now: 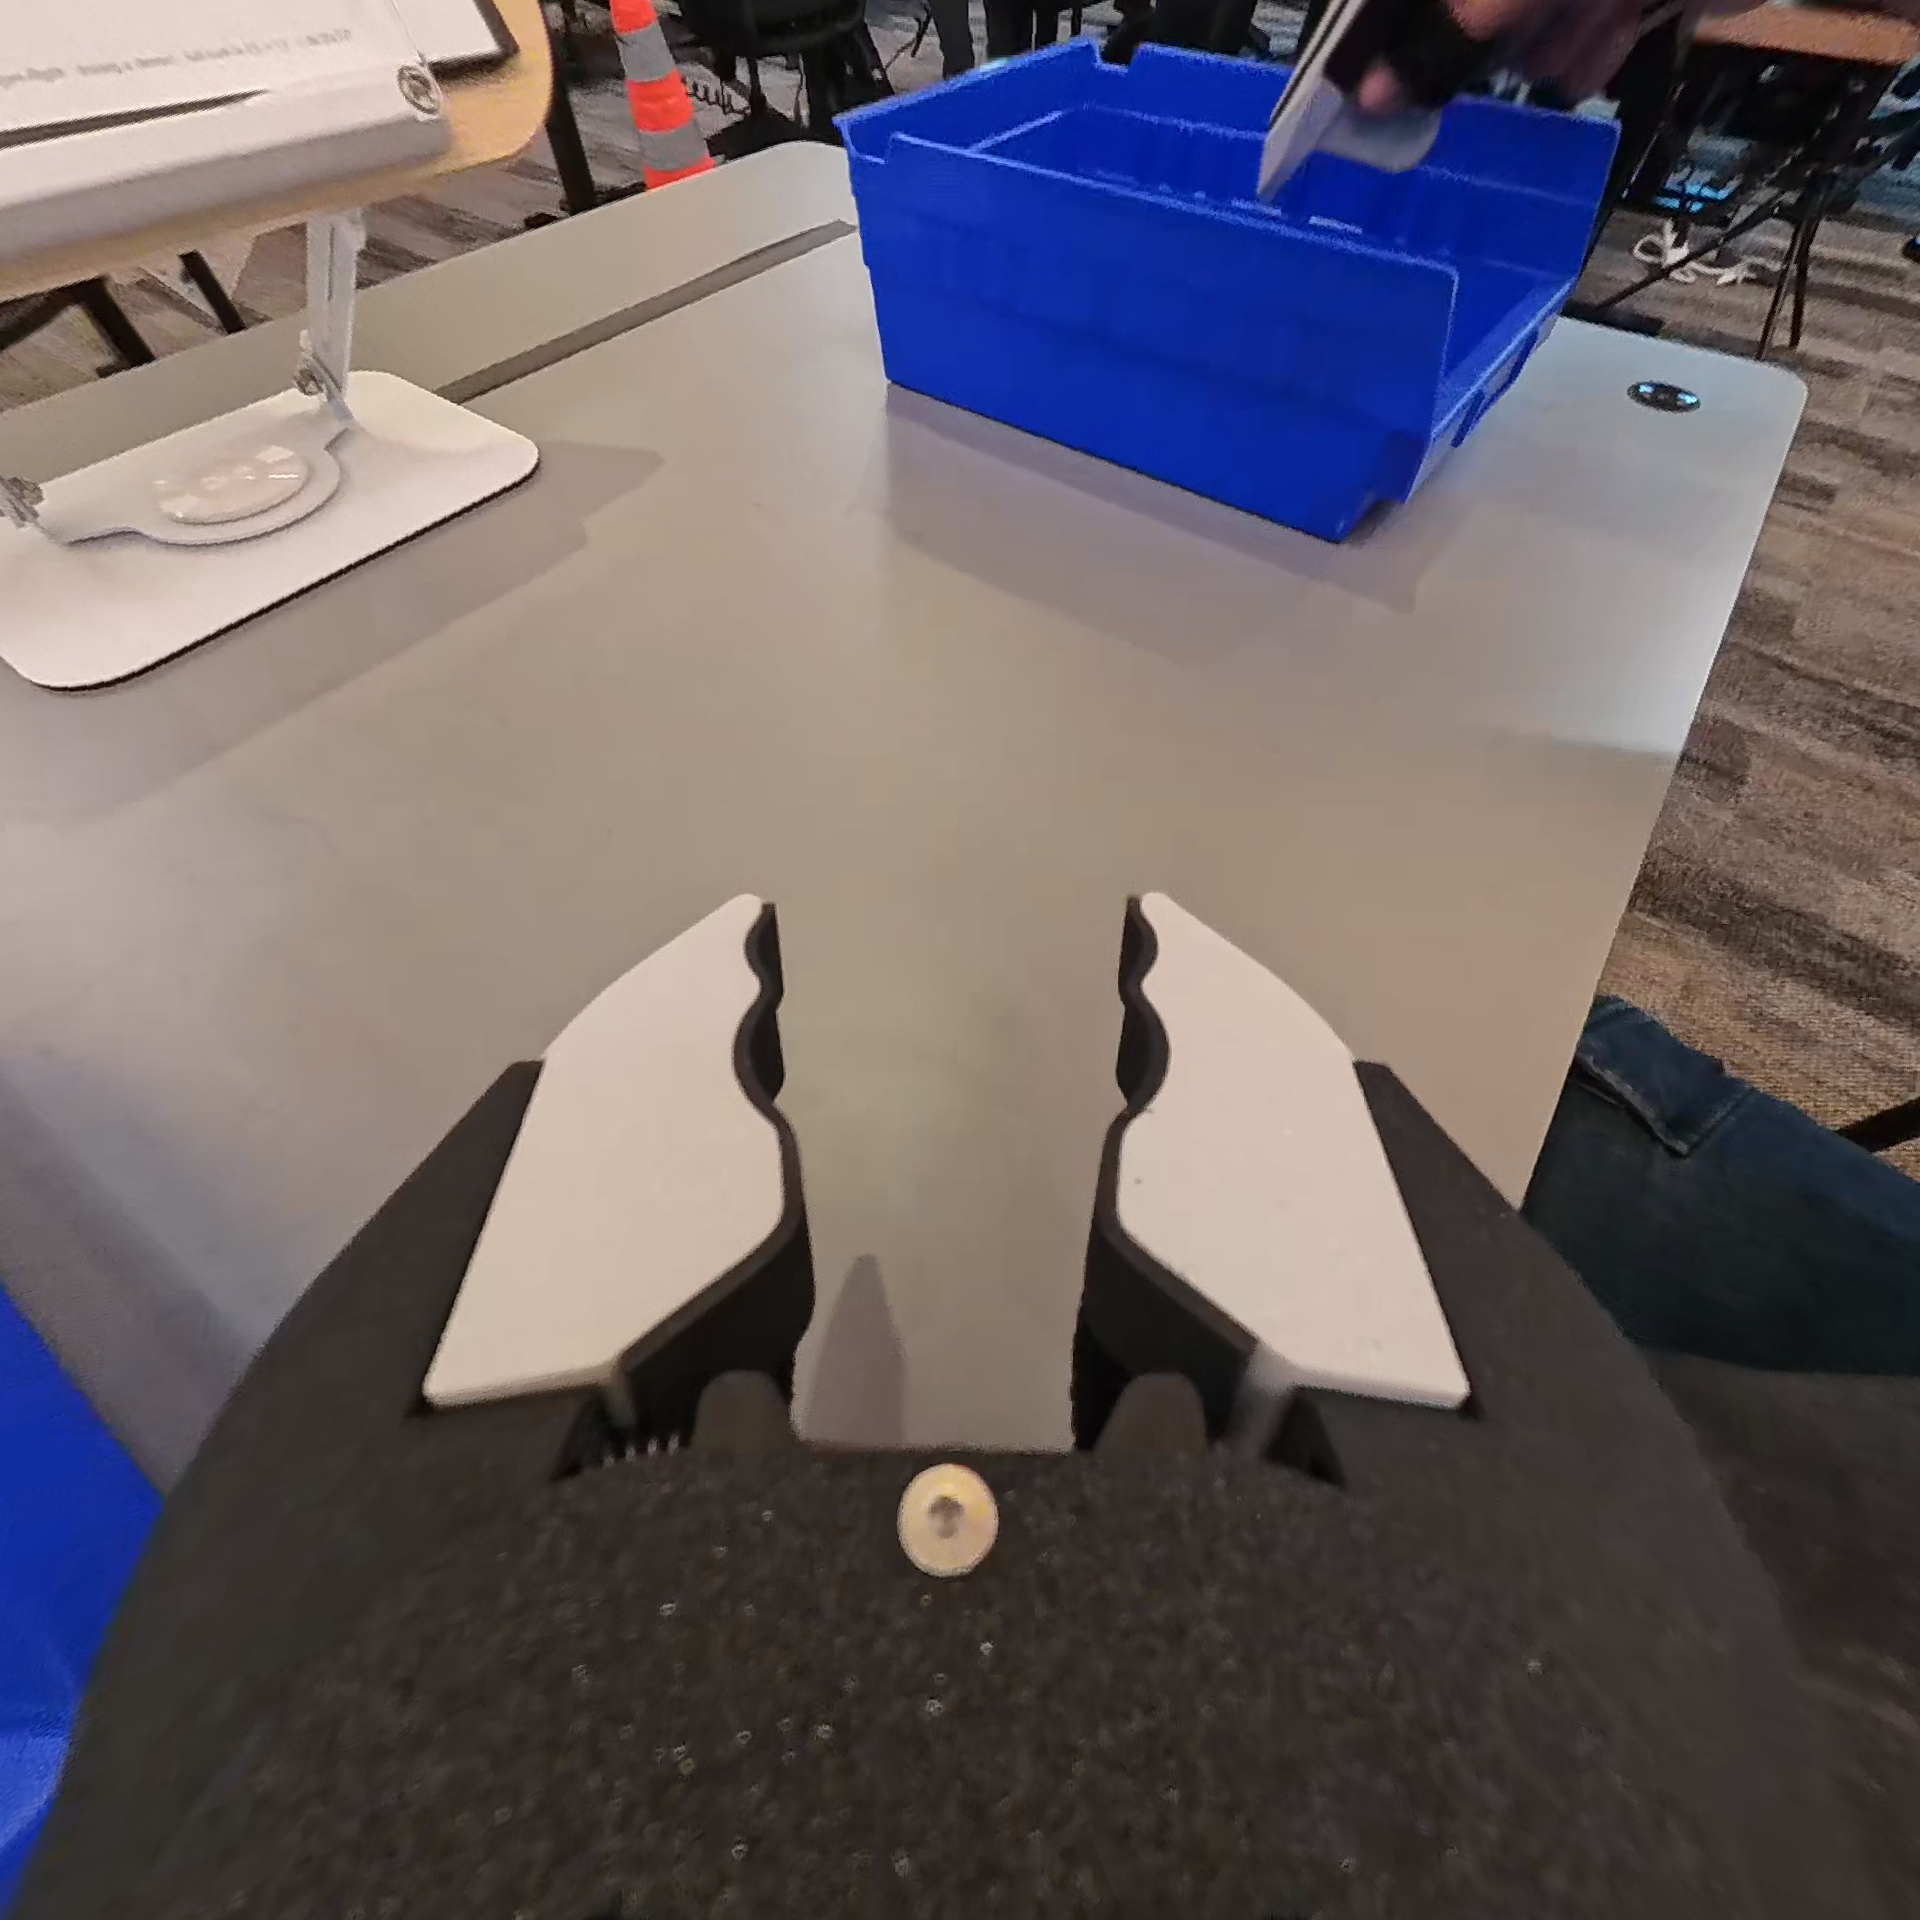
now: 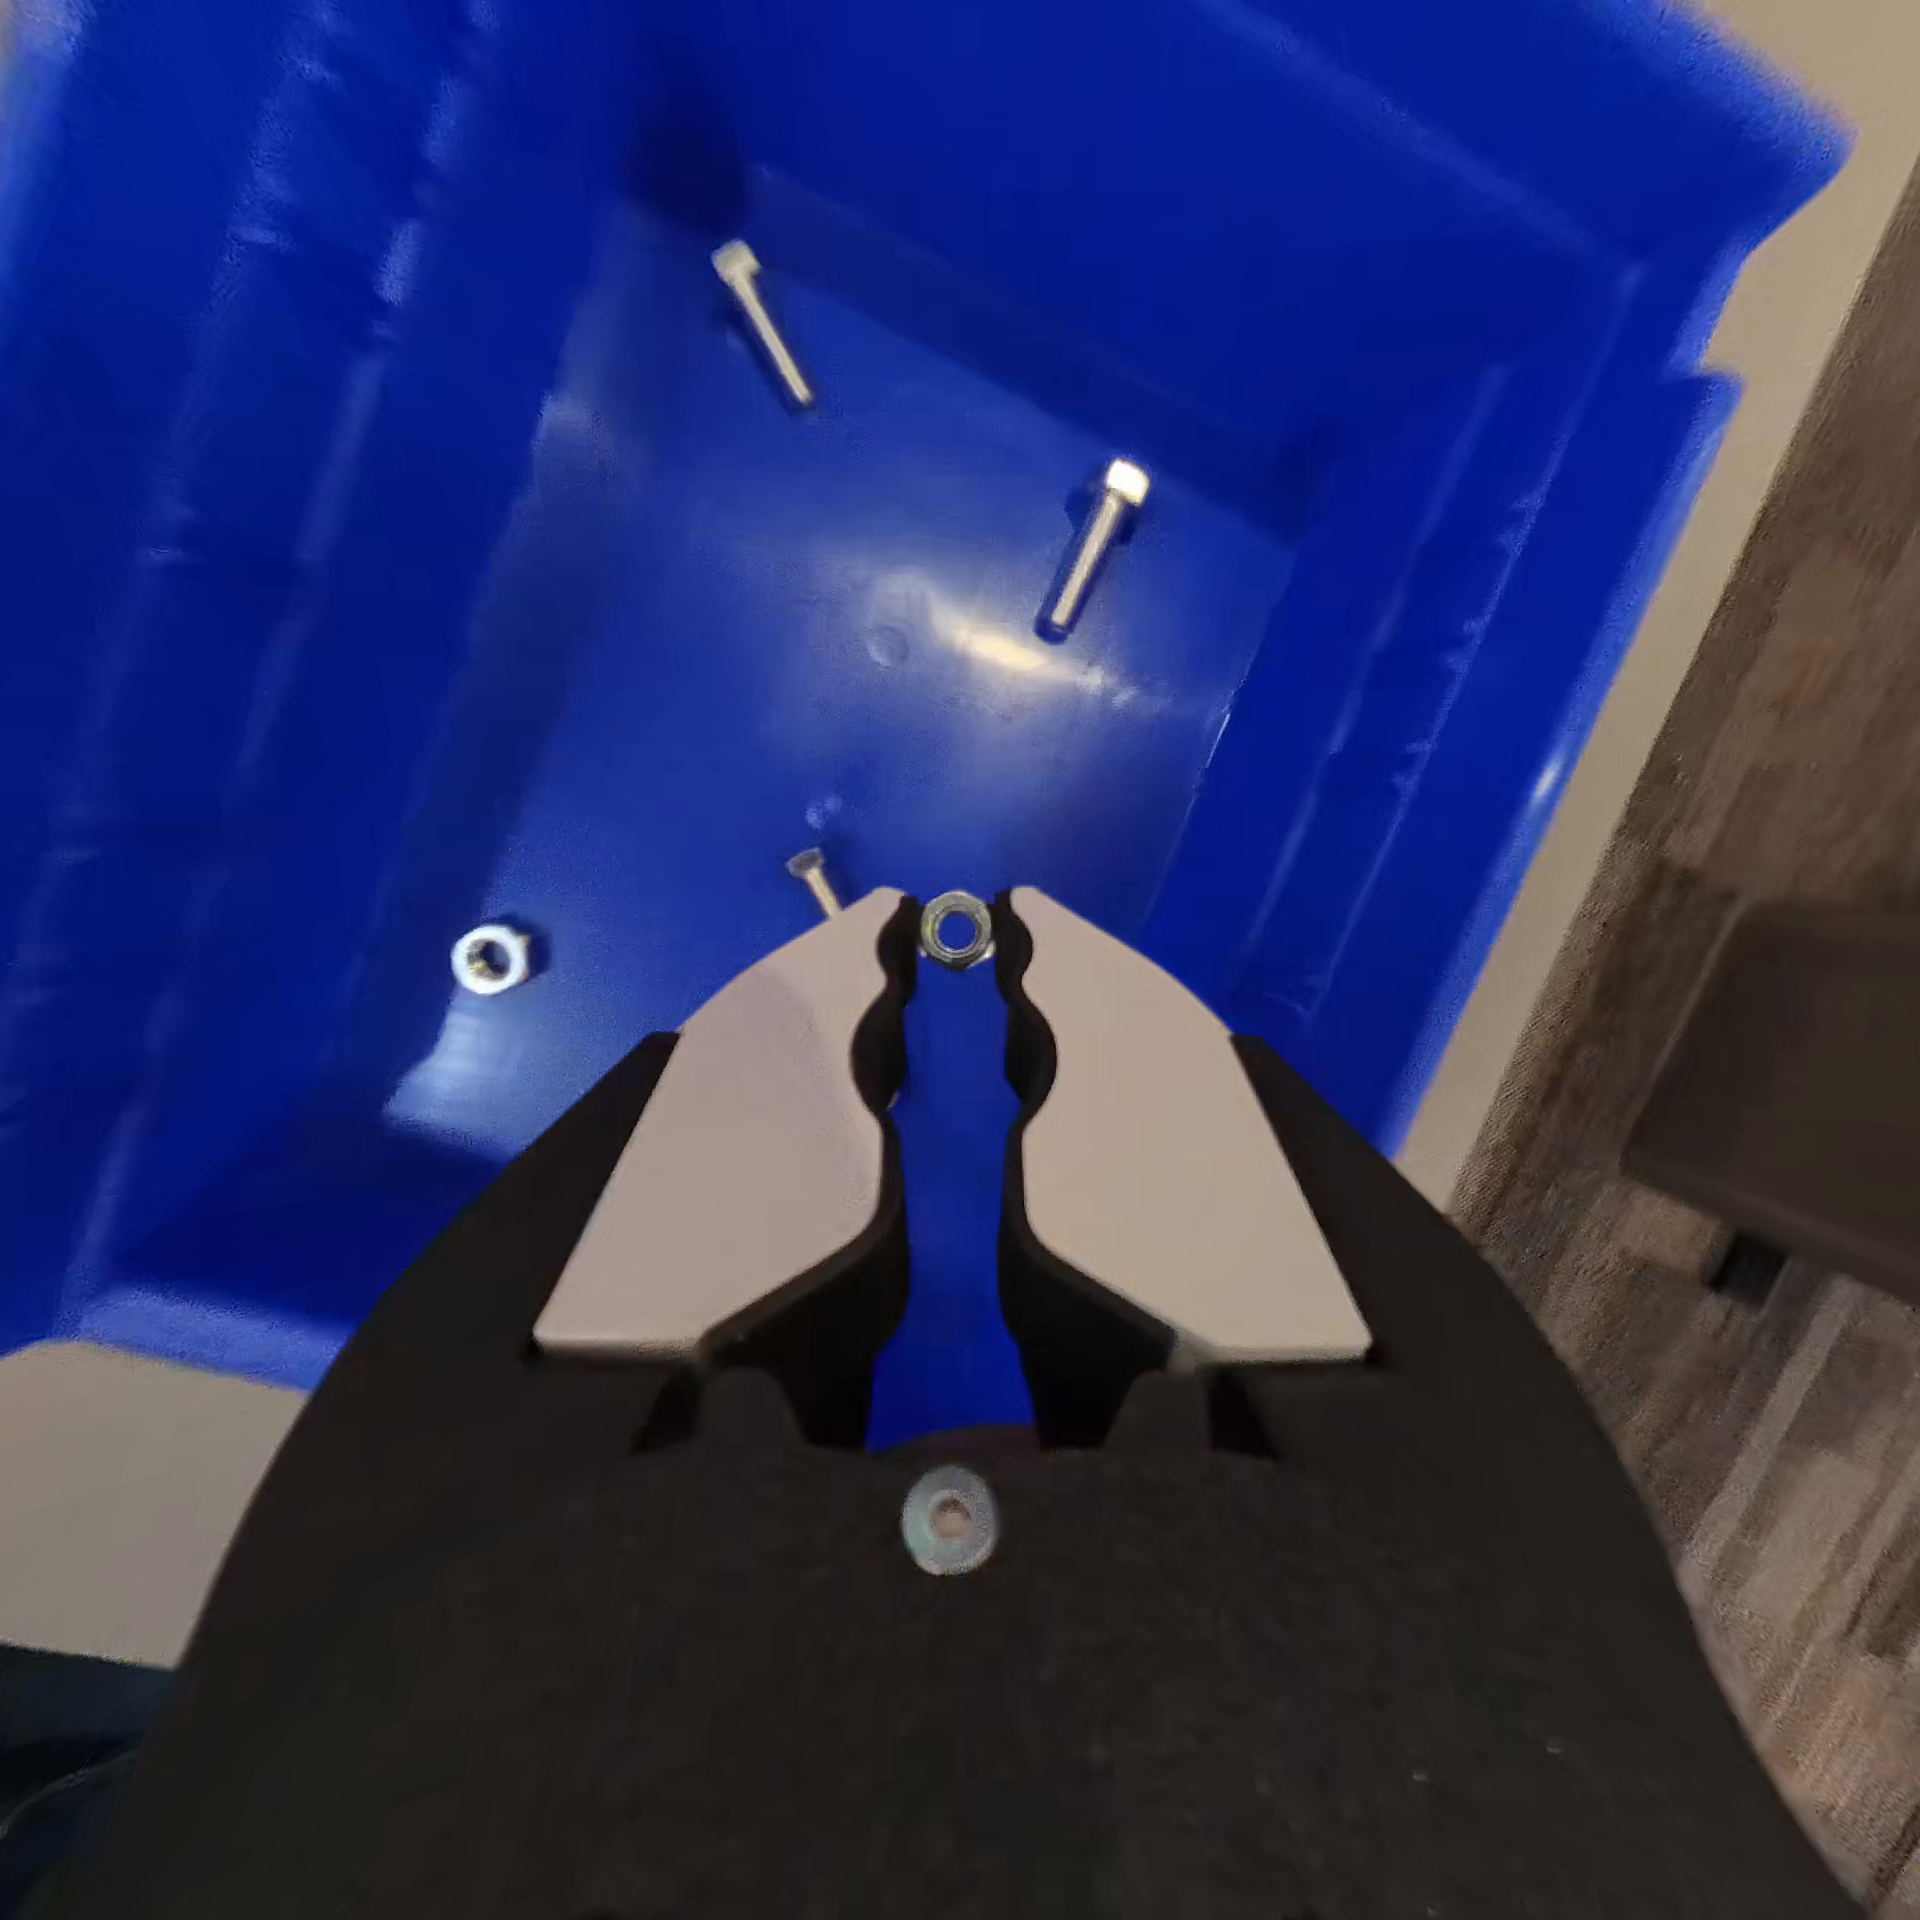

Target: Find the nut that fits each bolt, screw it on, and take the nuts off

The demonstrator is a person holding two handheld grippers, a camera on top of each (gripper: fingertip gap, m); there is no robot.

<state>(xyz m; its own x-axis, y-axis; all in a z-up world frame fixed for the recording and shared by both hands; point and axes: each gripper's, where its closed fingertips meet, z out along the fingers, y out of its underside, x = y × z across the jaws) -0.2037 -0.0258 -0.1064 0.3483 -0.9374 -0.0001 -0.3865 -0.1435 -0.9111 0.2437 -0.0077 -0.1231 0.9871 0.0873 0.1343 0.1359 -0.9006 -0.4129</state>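
Grey table (image 1: 935, 675), blue bin (image 2: 312, 520) at its far end. My right gripper (image 2: 951, 904) reaches in, jaws narrowed around a nut (image 2: 948, 932) lying flat between the tips; left gripper (image 1: 948, 914) is wide, empty, farther away.

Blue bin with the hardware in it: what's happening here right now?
The right gripper is down inside the blue bin, its fingertips closed around a small nut. Another nut and three bolts lie loose on the bin floor, one bolt partly hidden by a finger. The left gripper hangs open and empty over the grey table.
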